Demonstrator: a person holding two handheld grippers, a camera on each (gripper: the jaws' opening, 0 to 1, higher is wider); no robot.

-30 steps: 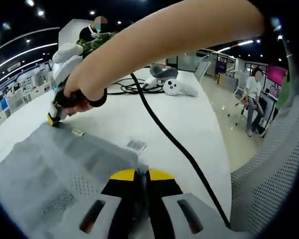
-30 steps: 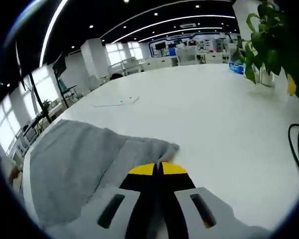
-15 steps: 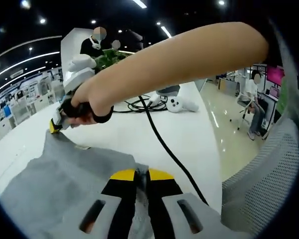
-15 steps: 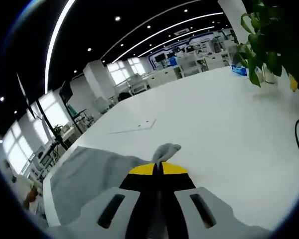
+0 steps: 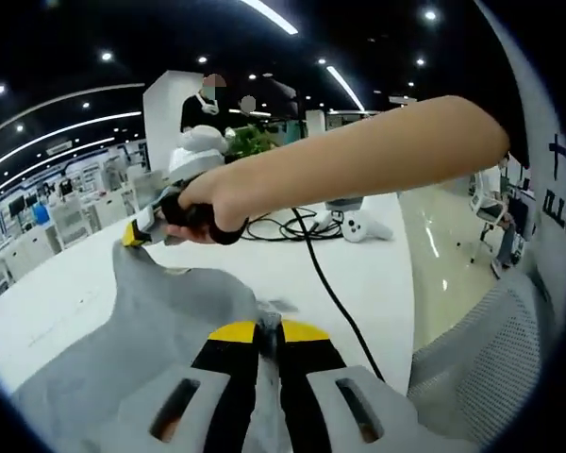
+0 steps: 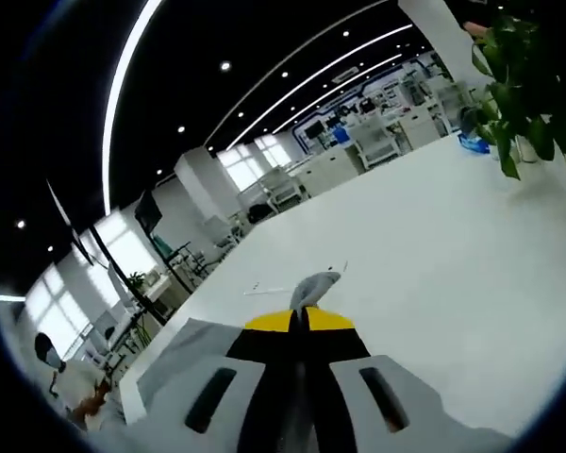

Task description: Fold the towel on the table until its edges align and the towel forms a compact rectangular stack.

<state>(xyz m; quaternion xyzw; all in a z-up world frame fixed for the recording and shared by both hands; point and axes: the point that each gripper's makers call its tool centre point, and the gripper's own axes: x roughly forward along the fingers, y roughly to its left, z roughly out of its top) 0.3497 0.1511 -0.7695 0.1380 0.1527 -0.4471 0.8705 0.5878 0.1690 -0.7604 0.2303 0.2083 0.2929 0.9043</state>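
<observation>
Since a second ago both grippers have risen, taking the grey towel (image 5: 160,321) with them: then it lay mostly flat on the white table (image 5: 358,274), now its held edge hangs in the air and the cloth slopes down from it to the tabletop. I judge this the lift that opens a fold, with the carry across not yet made.

Nearest in the left gripper view, the left gripper (image 5: 268,332) has its jaws pressed together on a towel corner, cloth bunched just at the yellow tips. Farther left, the right gripper (image 5: 141,229) pinches the other corner, lifted clear of the table. In the right gripper view a small tuft of towel pokes out beyond the closed tips, the rest trailing down to the left. Beyond lie a black cable (image 5: 325,283) and a white controller (image 5: 368,226).
</observation>
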